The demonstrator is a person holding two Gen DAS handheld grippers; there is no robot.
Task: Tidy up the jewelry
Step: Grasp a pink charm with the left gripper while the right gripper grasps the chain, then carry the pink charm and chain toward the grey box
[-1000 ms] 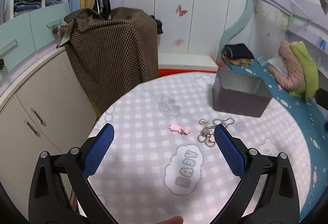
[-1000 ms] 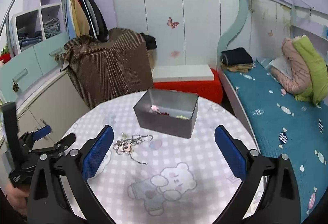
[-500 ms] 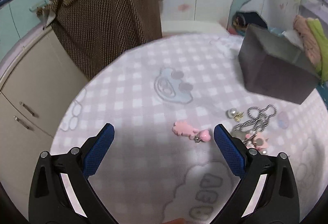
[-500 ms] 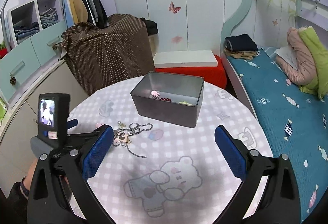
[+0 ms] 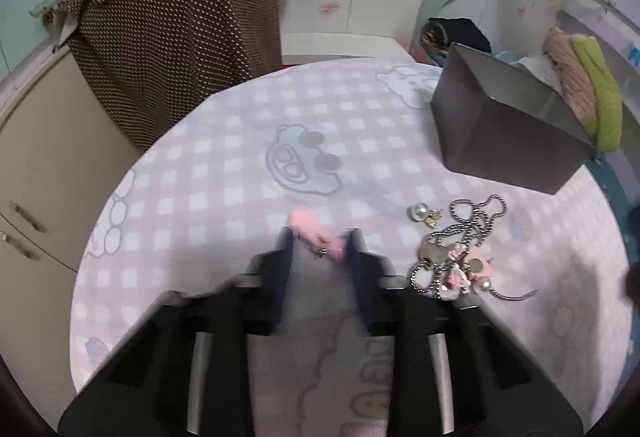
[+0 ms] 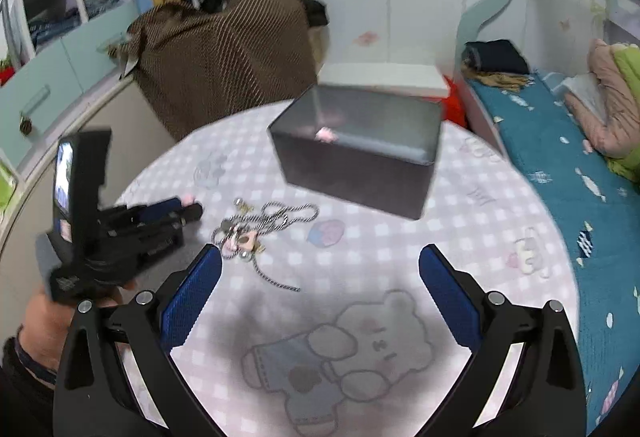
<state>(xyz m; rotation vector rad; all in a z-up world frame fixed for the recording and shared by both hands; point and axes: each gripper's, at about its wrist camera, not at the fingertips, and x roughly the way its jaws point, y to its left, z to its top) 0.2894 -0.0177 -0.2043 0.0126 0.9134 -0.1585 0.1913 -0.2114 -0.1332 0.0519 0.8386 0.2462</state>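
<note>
Left claw (image 5: 319,237) has just been closing, now clenched on the light, small pink charm (image 5: 314,231) (mid-counter); right claw (image 6: 320,285) released.

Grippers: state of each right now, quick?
Left tool: jaws just closed in, pinching the pink charm on the table.
Right tool: open, holding nothing, above the tablecloth.

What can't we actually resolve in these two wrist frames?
- Left claw grip: its jaws have just been closing around the pink charm; motion blur in the left wrist view hides whether the pads press on it.
- Grey box contents: right wrist view is blurred and the near wall hides most; left wrist view shows only the outside.
- Chain pile: pieces tangled, too small to count.
</note>
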